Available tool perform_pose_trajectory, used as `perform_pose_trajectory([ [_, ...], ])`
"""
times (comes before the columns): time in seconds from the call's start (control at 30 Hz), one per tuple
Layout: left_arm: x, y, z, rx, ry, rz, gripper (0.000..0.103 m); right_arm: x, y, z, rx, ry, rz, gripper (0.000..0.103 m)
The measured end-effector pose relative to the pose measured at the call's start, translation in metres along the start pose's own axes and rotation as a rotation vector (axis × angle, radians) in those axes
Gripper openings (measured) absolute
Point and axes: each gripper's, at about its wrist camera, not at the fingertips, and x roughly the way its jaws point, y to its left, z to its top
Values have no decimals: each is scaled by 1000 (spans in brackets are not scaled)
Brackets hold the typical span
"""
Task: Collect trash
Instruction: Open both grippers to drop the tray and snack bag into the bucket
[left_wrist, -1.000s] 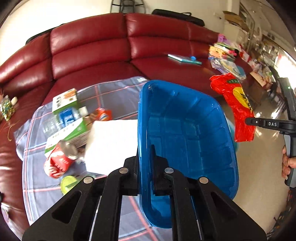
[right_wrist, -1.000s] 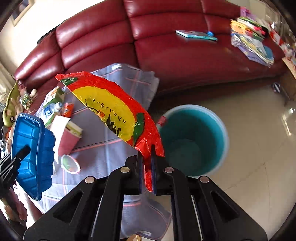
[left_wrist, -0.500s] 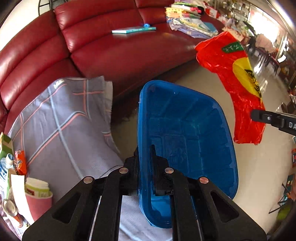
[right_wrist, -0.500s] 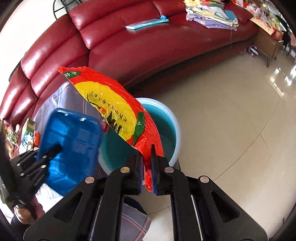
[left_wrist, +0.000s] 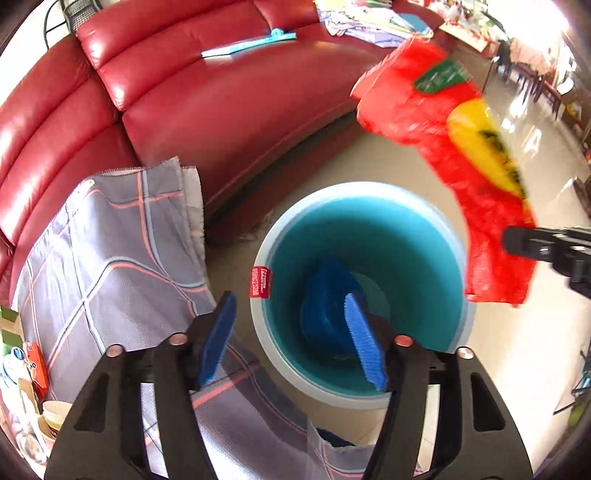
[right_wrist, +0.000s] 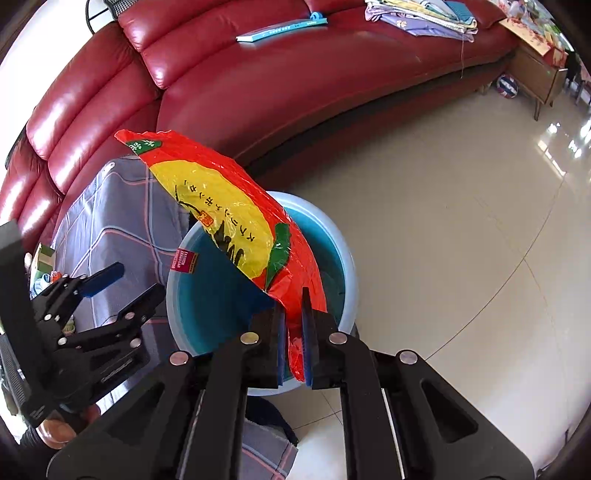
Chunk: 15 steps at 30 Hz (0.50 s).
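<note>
The blue plastic tray (left_wrist: 327, 295) lay tipped on edge inside the teal bucket (left_wrist: 436, 236), a ribbed, glossy thing, blurred in the left wrist view. The left gripper (left_wrist: 291, 332) hung above the bucket's near rim with its jaws apart — they had just been opening — and nothing sat between the blue pads (left_wrist: 364, 343); the tray was below and beyond them, no longer touching either finger.

The red snack bag (right_wrist: 236, 206) was crinkled foil with a yellow oval, black lettering and green patches. The right gripper (right_wrist: 293, 325) was clamped on the bag's lower edge, jaws pressed together on the foil, and the rest of the bag fanned up and away over the bucket's opening — above it, not in it.

The bucket stood on the pale tiled floor (right_wrist: 461, 221), just beside the grey checked cloth (left_wrist: 110, 236) and near the red leather sofa (left_wrist: 221, 103). A red label (left_wrist: 261, 282) hung over the bucket's rim.
</note>
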Motion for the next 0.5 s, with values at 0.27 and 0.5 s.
perform_pose_trajectory([
  [0.27, -25, 29, -14, -77, -45, -18, 94, 19, 6, -4, -5, 48, 12, 7],
  [0.5, -53, 52, -27, -156, -79, -66, 99, 34, 15, -11, -11, 83, -7, 9],
])
